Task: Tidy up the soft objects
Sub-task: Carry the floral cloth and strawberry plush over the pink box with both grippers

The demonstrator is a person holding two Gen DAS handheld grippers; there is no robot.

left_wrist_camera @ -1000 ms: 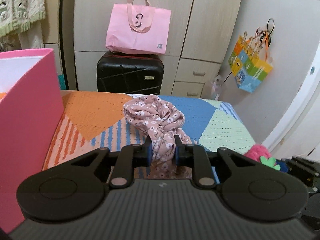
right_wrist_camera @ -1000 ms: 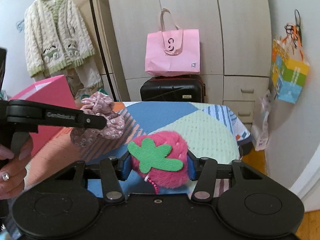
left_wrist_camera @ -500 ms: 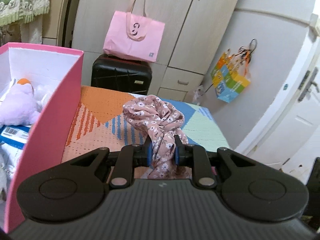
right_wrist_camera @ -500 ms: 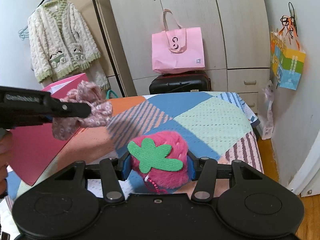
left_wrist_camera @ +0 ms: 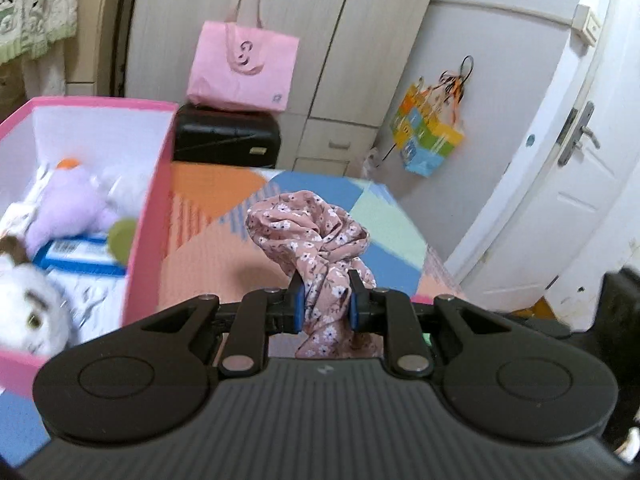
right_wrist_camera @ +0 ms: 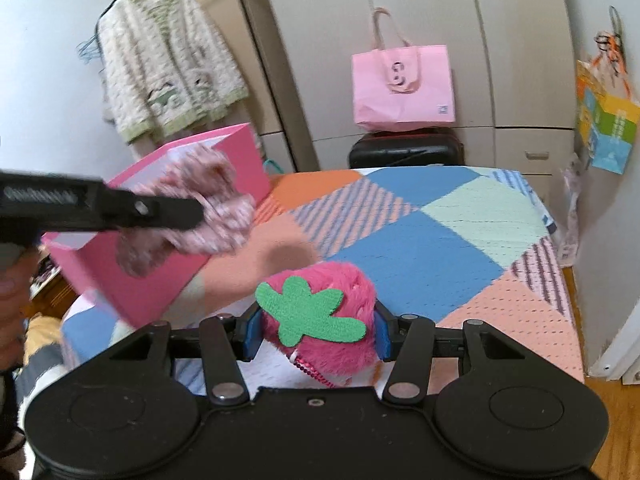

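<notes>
My left gripper (left_wrist_camera: pixel 324 305) is shut on a pink floral scrunchie (left_wrist_camera: pixel 310 236) and holds it in the air beside the pink box (left_wrist_camera: pixel 150 216). In the right wrist view the same left gripper (right_wrist_camera: pixel 200 211) carries the scrunchie (right_wrist_camera: pixel 208 208) in front of the pink box (right_wrist_camera: pixel 136 276). My right gripper (right_wrist_camera: pixel 318 330) is shut on a fuzzy pink strawberry plush (right_wrist_camera: pixel 336 284) with a green felt leaf, held above the patchwork bedspread (right_wrist_camera: pixel 420 248).
Inside the box lie a lilac plush (left_wrist_camera: pixel 68 208), a white plush (left_wrist_camera: pixel 28 312) and a blue-edged packet (left_wrist_camera: pixel 80 252). Behind the bed stand a black suitcase (left_wrist_camera: pixel 226 140) with a pink tote bag (left_wrist_camera: pixel 244 72), wardrobes, a hanging cardigan (right_wrist_camera: pixel 168 60) and a white door (left_wrist_camera: pixel 560 208).
Both grippers have moved left and up with their loads. The left one now looks over the box wall into its inside. The scrunchie sits in front of the box.
</notes>
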